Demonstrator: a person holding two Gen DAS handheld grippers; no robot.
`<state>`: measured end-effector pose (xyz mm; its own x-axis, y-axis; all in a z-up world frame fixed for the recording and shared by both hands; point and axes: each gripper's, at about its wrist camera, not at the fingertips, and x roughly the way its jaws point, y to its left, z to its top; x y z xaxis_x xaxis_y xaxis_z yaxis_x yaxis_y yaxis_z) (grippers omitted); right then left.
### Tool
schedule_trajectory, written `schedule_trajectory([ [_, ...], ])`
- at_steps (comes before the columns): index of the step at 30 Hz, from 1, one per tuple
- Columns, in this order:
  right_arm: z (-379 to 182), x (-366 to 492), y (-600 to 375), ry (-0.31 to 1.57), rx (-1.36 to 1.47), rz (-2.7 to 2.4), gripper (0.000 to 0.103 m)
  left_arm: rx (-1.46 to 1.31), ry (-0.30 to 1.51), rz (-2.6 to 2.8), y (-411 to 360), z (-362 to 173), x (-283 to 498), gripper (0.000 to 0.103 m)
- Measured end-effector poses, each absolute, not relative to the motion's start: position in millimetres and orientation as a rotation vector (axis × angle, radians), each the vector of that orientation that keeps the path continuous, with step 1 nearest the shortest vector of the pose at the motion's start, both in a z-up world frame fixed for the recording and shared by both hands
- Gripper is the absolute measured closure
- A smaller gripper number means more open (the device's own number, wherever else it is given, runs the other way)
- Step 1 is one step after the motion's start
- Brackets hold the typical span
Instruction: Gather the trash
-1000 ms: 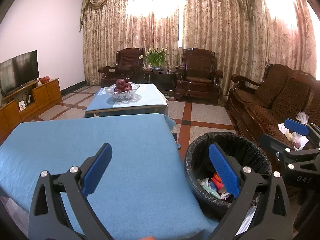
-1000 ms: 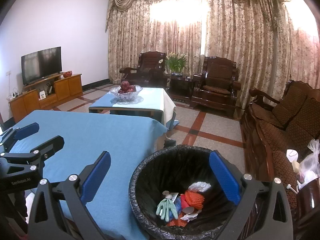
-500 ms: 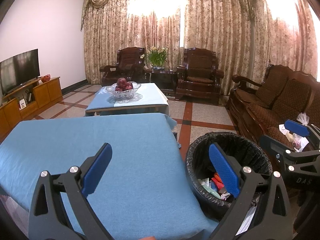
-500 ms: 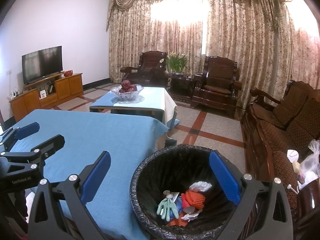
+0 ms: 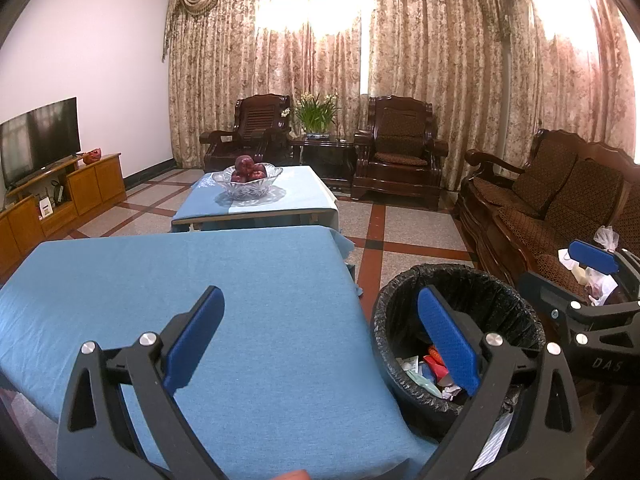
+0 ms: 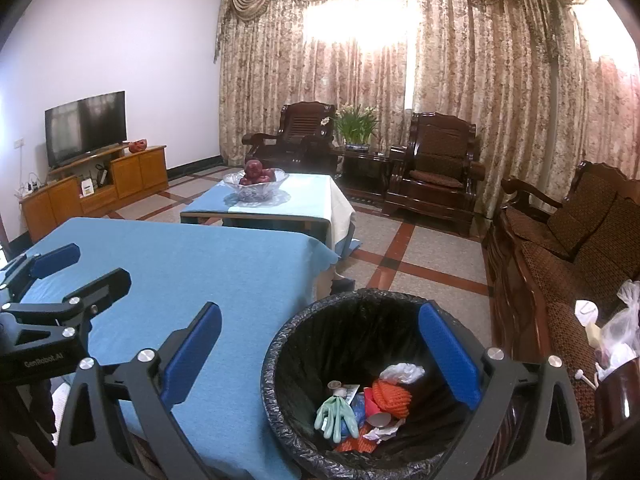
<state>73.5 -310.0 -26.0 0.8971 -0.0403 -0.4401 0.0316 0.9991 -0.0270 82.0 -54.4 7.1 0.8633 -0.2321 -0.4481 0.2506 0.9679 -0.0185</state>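
Observation:
A black-lined trash bin [image 6: 360, 308] stands on the floor at the right edge of the blue-clothed table [image 6: 208, 272]. It holds trash: a green glove [image 6: 334, 416], an orange net [image 6: 390, 398], white plastic and paper scraps. The bin [image 5: 460, 280] also shows in the left wrist view. My left gripper [image 5: 320, 340] is open and empty above the table's near right corner. My right gripper [image 6: 320, 354] is open and empty above the bin's near rim. Each gripper shows at the edge of the other's view.
A second blue-clothed table [image 5: 256, 204] holds a glass bowl of red fruit [image 5: 248, 178]. A wooden sofa [image 5: 552, 208] with plastic bags [image 6: 620, 332] on it runs along the right. Armchairs, a plant and a TV stand [image 6: 96, 184] sit further back.
Both grippers stay open and empty and have barely moved; the views have only drifted slightly.

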Motion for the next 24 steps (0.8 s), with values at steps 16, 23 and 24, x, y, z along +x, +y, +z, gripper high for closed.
schedule_trajectory([
  [16, -24.6, 73.5, -309.3, 0.456, -0.020, -0.038, 0.006, 0.042, 0.465, -0.253, -54.7, 7.4, 81.8, 0.008],
  [23, -24.0, 73.6, -309.1, 0.456, -0.020, -0.039, 0.006, 0.039, 0.464, -0.253, -55.3, 7.6, 81.4, 0.008],
  [24, -24.2, 73.9, -308.7, 0.456, -0.020, -0.039, 0.006, 0.038, 0.463, -0.254, -55.0, 8.0, 81.6, 0.008],
])
